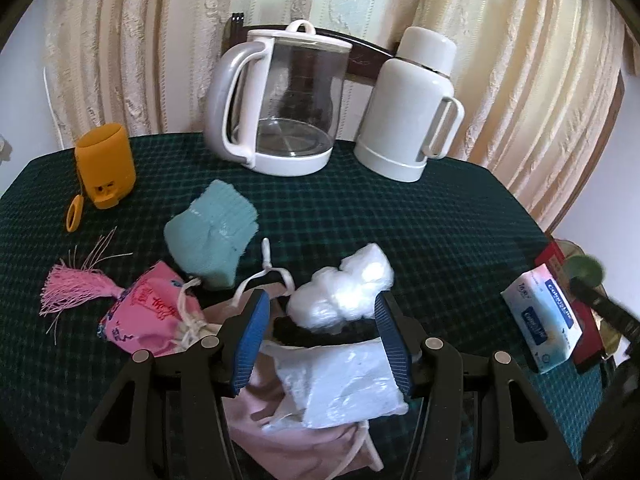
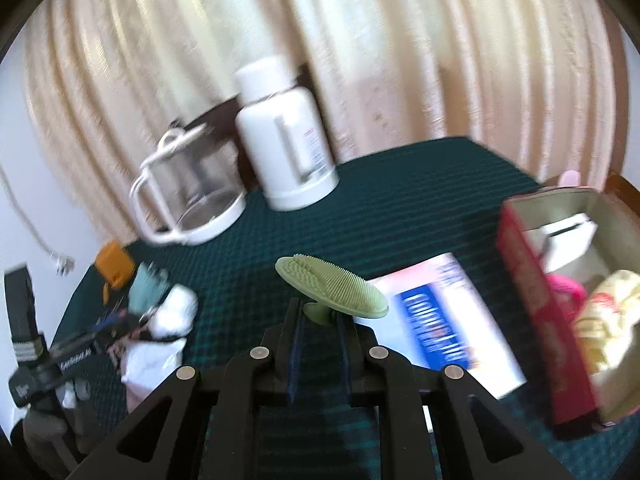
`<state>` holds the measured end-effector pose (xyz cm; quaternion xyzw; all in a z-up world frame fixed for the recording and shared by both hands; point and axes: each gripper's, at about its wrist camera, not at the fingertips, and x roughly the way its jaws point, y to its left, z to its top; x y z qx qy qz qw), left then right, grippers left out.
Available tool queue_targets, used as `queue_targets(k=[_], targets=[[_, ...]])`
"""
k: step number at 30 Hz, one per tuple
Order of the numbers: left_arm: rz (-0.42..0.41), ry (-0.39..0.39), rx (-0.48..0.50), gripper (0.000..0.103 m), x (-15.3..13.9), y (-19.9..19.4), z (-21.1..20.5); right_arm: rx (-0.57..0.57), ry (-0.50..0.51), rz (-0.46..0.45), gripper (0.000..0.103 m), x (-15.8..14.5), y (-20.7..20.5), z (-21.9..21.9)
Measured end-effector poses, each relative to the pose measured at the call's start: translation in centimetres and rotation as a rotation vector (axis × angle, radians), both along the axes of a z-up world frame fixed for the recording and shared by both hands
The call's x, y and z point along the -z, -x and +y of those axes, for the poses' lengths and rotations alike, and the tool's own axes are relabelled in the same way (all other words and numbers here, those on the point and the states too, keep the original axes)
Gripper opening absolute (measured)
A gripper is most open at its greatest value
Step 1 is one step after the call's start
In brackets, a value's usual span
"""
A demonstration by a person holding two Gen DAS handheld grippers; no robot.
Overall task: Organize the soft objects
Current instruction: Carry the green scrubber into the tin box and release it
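Soft things lie on the green-checked bench [image 1: 440, 220] around the left tongs [image 1: 320, 312], whose jaws stand open over a pink cloth bag [image 1: 280, 432] and a white plastic packet [image 1: 344, 384], with a white cotton wad [image 1: 340, 288] just ahead between the tips. Right tongs [image 2: 320, 316] are closed on the stem of a green silicone scrubber [image 2: 332, 284], held above the bench; to their right stands an open red box [image 2: 532, 304] holding other items.
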<state>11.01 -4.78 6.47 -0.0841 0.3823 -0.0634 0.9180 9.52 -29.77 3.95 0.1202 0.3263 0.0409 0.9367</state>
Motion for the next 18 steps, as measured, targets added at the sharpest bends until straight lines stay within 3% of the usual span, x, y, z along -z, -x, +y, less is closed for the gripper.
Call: queue_targets(k=[13,18], targets=[[0.002,-0.029,0.004,0.056,-0.2,0.3,-0.8,0.315,-0.058,-0.019,0.017,-1.0,2.1,-10.5],[0.003,-0.040,0.009,0.056,-0.2,0.2,-1.3,0.410,-0.116,0.007,0.026,-0.1,2.6,-13.6]])
